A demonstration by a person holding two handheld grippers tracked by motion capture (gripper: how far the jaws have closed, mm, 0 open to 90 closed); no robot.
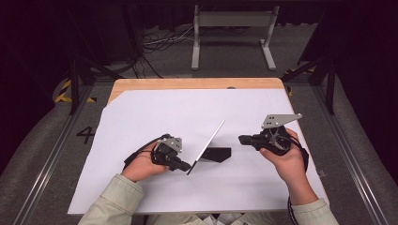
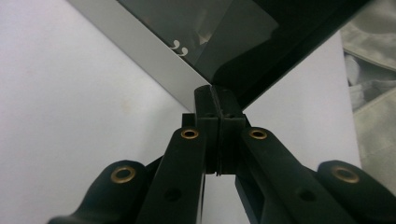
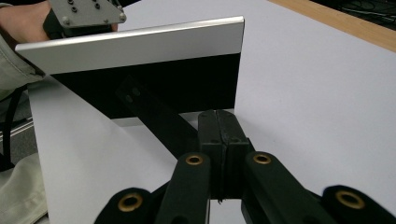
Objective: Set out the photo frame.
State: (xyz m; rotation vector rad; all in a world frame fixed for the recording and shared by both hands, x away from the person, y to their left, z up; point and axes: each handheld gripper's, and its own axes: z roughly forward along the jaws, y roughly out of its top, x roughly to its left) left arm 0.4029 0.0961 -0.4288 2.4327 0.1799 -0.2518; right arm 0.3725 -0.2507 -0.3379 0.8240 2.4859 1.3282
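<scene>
At centre frame in the high view, a photo frame (image 1: 209,140) stands tilted on its black easel leg on the white-covered counter (image 1: 141,112). The left gripper (image 1: 185,166), fingers clenched, touches its lower corner; the right gripper (image 1: 241,139), also clenched, hovers just right.

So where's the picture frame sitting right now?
In the high view the picture frame stands tilted on its black stand near the middle of the white sheet, between the left gripper at its near corner and the right gripper.

A "4" is marked on the floor (image 1: 85,134) left of the table.
</scene>
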